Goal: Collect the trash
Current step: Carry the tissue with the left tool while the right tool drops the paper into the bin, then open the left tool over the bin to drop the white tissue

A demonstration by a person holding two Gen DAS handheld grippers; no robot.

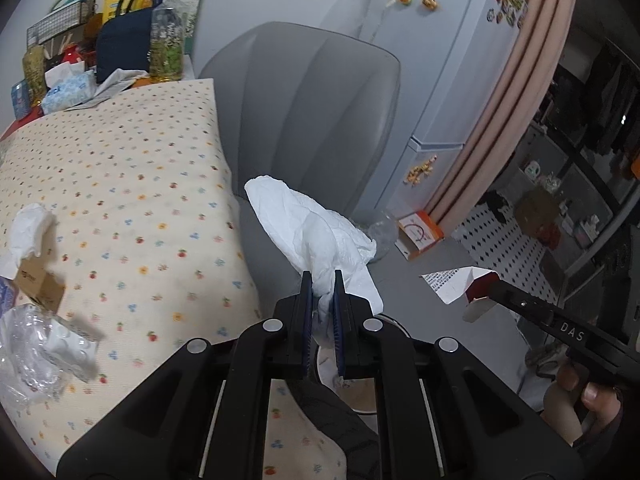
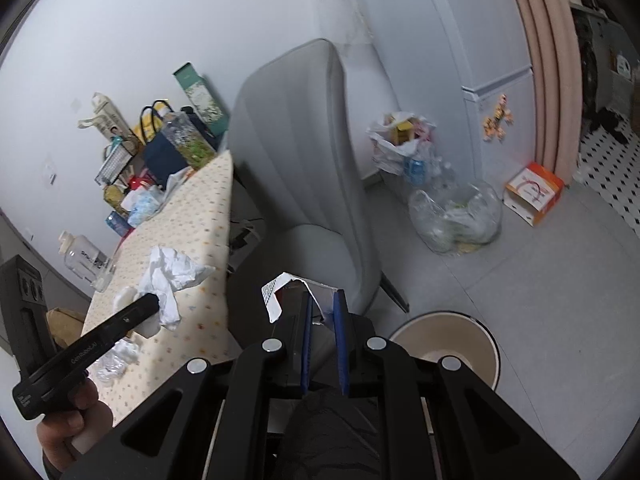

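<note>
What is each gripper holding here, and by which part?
The left gripper pinches a crumpled white tissue at its lower end. The right gripper clamps a torn red-and-white paper carton by one edge.

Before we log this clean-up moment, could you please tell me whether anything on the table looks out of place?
Yes: litter remains on the floral tablecloth: a crumpled tissue over a small brown carton, and crinkled clear plastic near the edge. All look like discarded rubbish.
</note>
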